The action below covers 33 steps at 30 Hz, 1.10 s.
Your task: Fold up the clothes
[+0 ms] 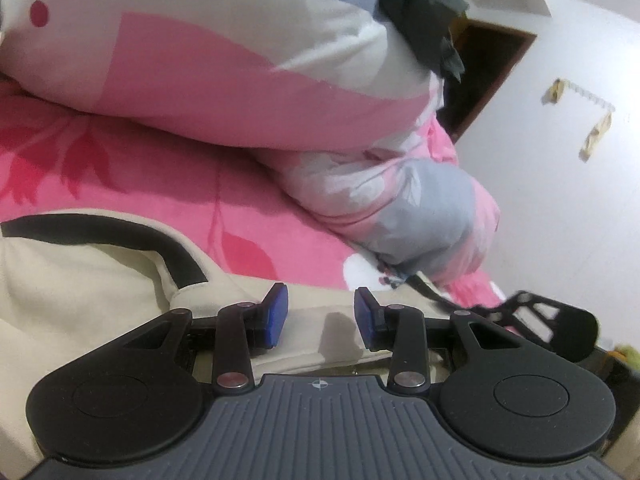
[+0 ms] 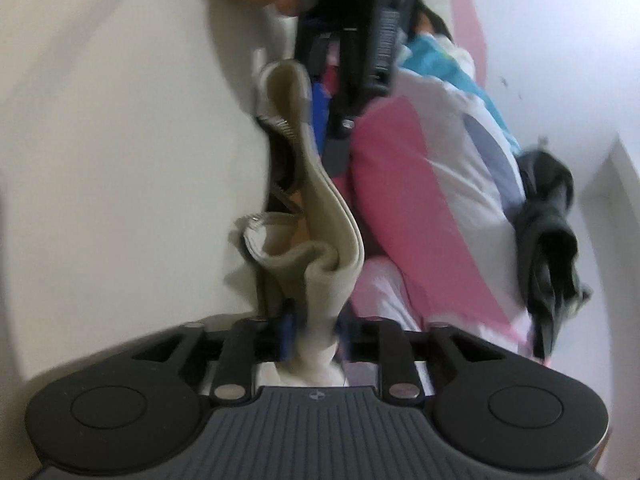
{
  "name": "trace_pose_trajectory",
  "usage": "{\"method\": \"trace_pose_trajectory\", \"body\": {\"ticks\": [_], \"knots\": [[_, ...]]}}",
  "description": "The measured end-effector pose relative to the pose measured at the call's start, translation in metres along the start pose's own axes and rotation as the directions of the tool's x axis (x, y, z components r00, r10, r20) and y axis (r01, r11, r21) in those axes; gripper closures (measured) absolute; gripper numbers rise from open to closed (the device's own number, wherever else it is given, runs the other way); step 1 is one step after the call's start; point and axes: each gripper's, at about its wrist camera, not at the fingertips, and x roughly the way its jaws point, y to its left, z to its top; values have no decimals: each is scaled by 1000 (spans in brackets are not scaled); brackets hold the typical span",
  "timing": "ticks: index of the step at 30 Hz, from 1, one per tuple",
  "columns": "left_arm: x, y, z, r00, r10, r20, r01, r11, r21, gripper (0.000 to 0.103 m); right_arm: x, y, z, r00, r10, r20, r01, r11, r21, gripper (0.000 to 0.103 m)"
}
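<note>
Cream garment [image 2: 320, 240] fabric is seen pinched between the closed fingers of the right gripper [image 2: 314, 330], lifted off the pink bedsheet [image 1: 248, 216]. Left gripper [image 1: 322, 314] is held open above it. Cloth is judged soft, light; hems suit gripping. Room is limited by the duvet [image 1: 224, 60].

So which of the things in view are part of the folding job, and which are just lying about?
Part of the job:
- cream garment with black trim
- right claw, shut on a fold of the cream garment
- left claw, open, over the cloth

Lying about:
- pink, white and grey duvet
- dark garment on the duvet
- pink floral bedsheet
</note>
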Motion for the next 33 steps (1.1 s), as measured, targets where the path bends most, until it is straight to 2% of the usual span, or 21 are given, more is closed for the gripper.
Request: {"method": "trace_pose_trajectory", "body": {"ticks": [2, 5, 8, 11, 14, 17, 21, 24, 26, 27, 29, 31, 33], "knots": [[-2, 3, 1, 1000, -12, 9, 12, 1000, -27, 67, -17, -17, 2, 1000, 2, 12, -4, 993, 122, 63], [-6, 11, 3, 999, -30, 33, 33, 995, -93, 67, -37, -42, 9, 999, 7, 53, -22, 953, 304, 59], [-9, 22, 5, 998, -50, 45, 57, 985, -162, 67, -44, -60, 23, 990, 22, 140, -77, 912, 402, 55], [-10, 30, 7, 996, -64, 56, 74, 972, -222, 67, -33, -70, 42, 980, 33, 197, -117, 895, 430, 54], [-13, 38, 8, 993, -73, 89, 95, 955, -281, 67, -12, -73, 61, 971, 88, 223, -183, 872, 453, 54], [-18, 47, 9, 989, -68, 129, 108, 935, -337, 67, 4, -60, 80, 959, 160, 234, -252, 859, 446, 54], [-22, 56, 10, 985, -51, 163, 112, 915, -388, 67, 23, -47, 102, 948, 213, 235, -298, 853, 429, 54], [-22, 55, 12, 985, -47, 166, 108, 918, -381, 67, 33, -43, 114, 937, 256, 237, -338, 837, 430, 53], [-21, 53, 13, 986, -43, 159, 99, 926, -365, 67, 39, -39, 115, 946, 255, 199, -317, 851, 418, 51], [-20, 52, 13, 987, -42, 155, 96, 929, -357, 66, 43, -38, 114, 954, 245, 174, -297, 861, 413, 53], [-20, 51, 12, 988, -38, 148, 88, 935, -344, 66, 49, -34, 113, 967, 225, 123, -256, 880, 400, 63], [-19, 50, 12, 989, -40, 140, 84, 941, -329, 66, 53, -35, 107, 975, 207, 76, -220, 885, 410, 96], [-18, 48, 11, 990, -43, 133, 83, 947, -311, 66, 54, -35, 101, 983, 178, 50, -184, 900, 396, 99]]}}
